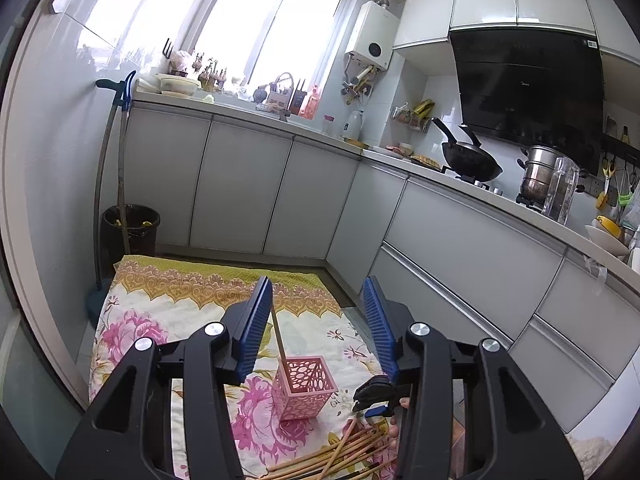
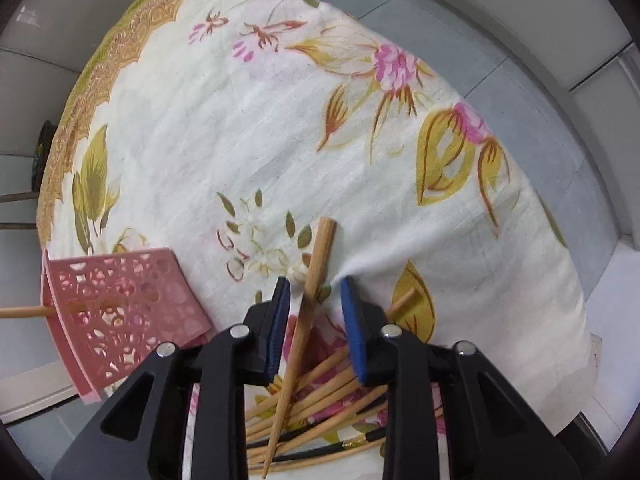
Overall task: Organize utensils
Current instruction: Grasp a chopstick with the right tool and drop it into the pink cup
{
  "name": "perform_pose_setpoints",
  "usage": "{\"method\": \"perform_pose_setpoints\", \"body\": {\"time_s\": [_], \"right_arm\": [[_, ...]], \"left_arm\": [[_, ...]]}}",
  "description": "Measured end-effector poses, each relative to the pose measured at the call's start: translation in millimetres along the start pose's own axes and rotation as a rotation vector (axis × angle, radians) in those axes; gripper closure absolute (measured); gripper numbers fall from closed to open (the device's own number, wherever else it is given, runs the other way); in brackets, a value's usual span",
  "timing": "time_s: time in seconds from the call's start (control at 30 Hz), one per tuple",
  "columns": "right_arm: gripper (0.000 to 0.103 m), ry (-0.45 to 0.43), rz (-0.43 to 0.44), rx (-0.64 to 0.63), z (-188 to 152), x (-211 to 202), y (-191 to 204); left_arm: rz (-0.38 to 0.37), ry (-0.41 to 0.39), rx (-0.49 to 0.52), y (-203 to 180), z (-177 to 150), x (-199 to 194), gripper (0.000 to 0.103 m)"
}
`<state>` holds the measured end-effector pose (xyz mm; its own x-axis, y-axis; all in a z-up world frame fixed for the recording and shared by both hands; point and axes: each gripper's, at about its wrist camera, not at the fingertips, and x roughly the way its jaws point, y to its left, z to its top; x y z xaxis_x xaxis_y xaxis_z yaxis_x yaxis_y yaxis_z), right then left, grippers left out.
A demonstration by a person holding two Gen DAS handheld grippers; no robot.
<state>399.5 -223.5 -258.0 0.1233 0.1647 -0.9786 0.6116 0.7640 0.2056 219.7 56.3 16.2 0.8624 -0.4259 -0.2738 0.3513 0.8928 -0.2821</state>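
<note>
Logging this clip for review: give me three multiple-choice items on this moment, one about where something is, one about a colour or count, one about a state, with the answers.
1. Where does the chopstick pile lie?
A. on the floral cloth
B. on the kitchen counter
C. in the bin

2. What colour is the perforated holder?
A. blue
B. pink
C. black

3. How many chopsticks stand in the holder?
A. none
B. one
C. five

Answers:
1 A, the sticks rest on the cloth beside the holder.
2 B, its walls are pink in both views.
3 B, a single chopstick leans out of it, seen between the open jaws of the left gripper.
</note>
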Motion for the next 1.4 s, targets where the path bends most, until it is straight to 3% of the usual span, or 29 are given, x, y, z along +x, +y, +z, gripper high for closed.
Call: {"method": "perform_pose_setpoints", "body": {"time_s": [0.1,0.23,0.5,1.0,1.2,1.4], "right_arm": [[0.094,-0.058,-0.024,-0.002,-3.7,-2.1,7.0],[0.095,-0.163,0.017,-0.019,-13.9,-20.8,11.2],[0.095,-0.374,0.127,-0.095,-49.9,-111.5,12.0],[0.095,-0.696,0.219,-0.212,-101.7,-275.7,15.6],[0.095,-0.774,0.244,-0.234,-105.5,-315.0,28.1],[0.095,-0.798,0.264,-0.283,-110.6,-320.1,50.2]], "left_arm": [[0.007,0.000,-0.009,5.0,0.0,0.0,0.059],[0.013,0.019,-0.030,12.0,-1.0,0.4,0.059],[0.035,0.011,-0.052,15.0,-0.1,-7.2,0.059],[0.047,-0.031,-0.088,23.6,8.0,-28.6,0.058],[0.052,-0.035,-0.096,25.2,9.9,-31.4,0.058],[0.069,-0.037,-0.111,29.6,11.8,-32.4,0.058]]}}
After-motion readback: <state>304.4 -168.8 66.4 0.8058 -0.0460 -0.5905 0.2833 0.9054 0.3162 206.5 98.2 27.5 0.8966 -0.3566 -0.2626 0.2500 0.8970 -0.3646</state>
